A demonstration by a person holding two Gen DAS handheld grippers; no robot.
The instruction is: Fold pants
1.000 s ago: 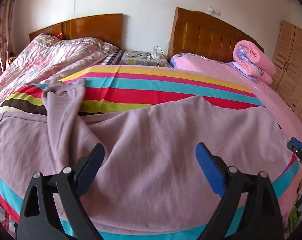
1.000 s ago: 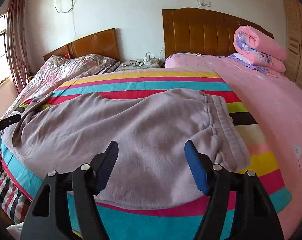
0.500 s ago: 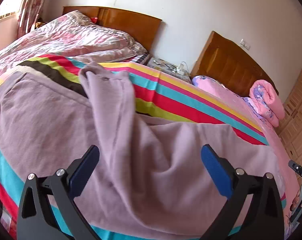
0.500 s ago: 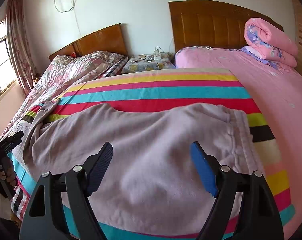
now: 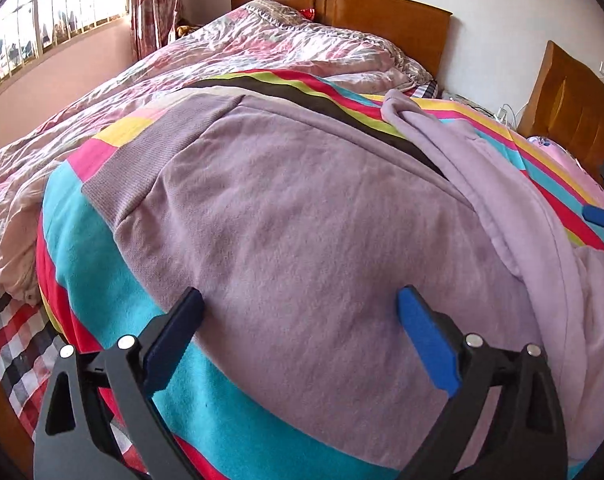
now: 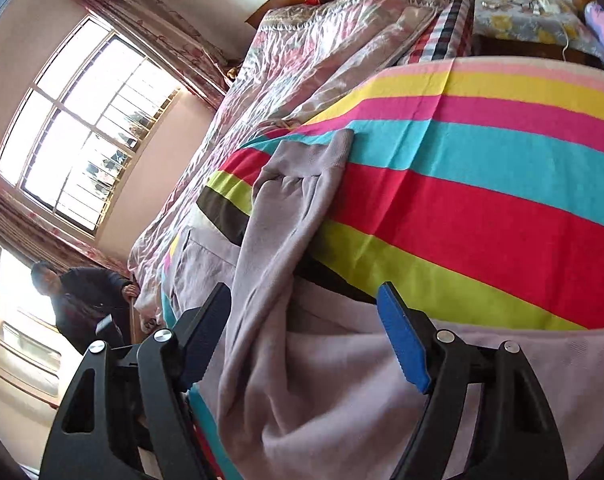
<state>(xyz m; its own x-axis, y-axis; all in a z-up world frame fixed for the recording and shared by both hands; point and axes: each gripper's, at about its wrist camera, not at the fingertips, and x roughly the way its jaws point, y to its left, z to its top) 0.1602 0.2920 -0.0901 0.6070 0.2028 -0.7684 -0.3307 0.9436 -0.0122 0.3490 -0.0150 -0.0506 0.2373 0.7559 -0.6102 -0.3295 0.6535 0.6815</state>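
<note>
The lilac pants lie spread on the striped bed, just beyond the left gripper and right gripper, both gaping apart, holding nothing

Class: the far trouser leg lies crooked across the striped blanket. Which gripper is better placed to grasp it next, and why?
Probably the right gripper: open, with the crooked leg running between its fingers. The left gripper, also open, faces the flat leg.

The pants run off the right edge, their waistband unseen in both views
</note>
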